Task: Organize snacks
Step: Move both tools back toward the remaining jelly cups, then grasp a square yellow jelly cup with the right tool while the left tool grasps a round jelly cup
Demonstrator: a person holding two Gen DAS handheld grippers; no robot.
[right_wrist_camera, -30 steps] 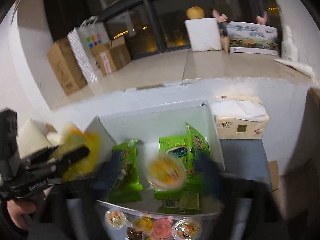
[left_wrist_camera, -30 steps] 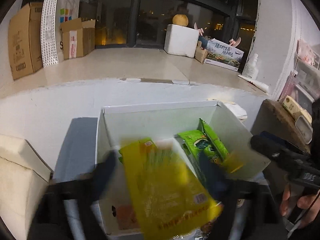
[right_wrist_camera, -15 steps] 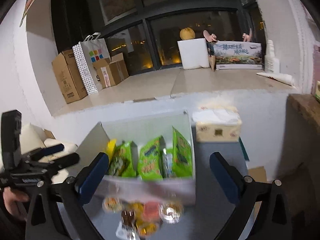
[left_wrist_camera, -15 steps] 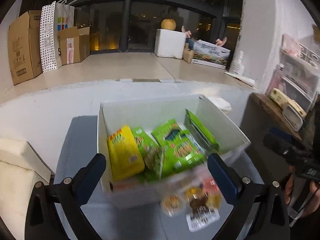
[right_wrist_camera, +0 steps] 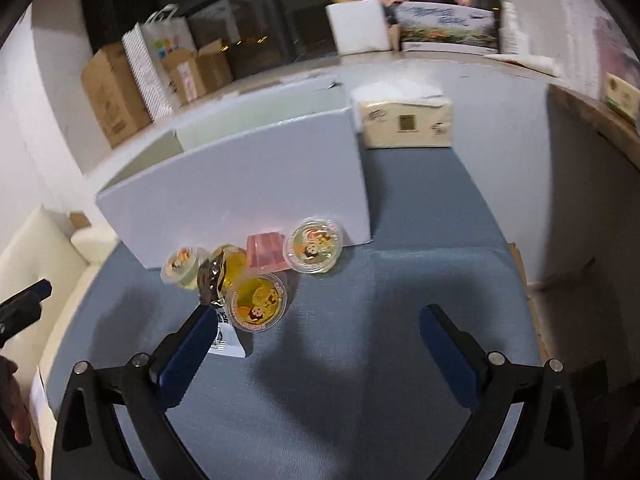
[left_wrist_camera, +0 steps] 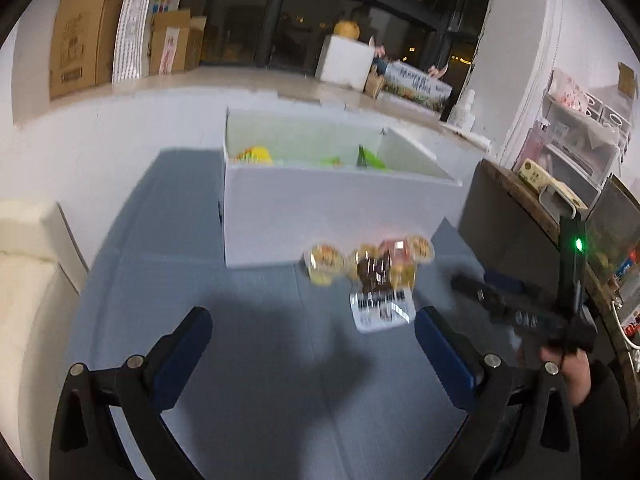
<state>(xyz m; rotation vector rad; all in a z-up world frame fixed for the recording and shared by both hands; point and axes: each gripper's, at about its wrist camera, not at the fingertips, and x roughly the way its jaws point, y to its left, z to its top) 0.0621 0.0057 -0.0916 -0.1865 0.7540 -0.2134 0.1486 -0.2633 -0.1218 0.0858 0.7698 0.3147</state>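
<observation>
A white box [left_wrist_camera: 336, 216] stands on the blue-grey table [left_wrist_camera: 256, 344] and holds a yellow packet [left_wrist_camera: 254, 156] and green packets [left_wrist_camera: 370, 160]. The box also shows in the right wrist view [right_wrist_camera: 240, 188]. Several jelly cups [right_wrist_camera: 314, 244] and a small dark packet [right_wrist_camera: 211, 280] lie in front of it; they also show in the left wrist view [left_wrist_camera: 368, 264]. My left gripper [left_wrist_camera: 312, 344] is open and empty, low over the table, short of the cups. My right gripper [right_wrist_camera: 316, 340] is open and empty, its left finger beside the nearest yellow cup [right_wrist_camera: 256, 302].
A tissue pack [right_wrist_camera: 406, 120] lies right of the box. A cream cushion [left_wrist_camera: 28, 280] is at the left. A dark wooden shelf [left_wrist_camera: 520, 216] with clutter stands at the right. Cardboard boxes [left_wrist_camera: 80, 28] and a white foam box [left_wrist_camera: 346, 62] sit on the far ledge.
Both grippers have pulled back and down from over the box. The yellow packet left my left gripper and lies in the box. The cups are now nearer.
</observation>
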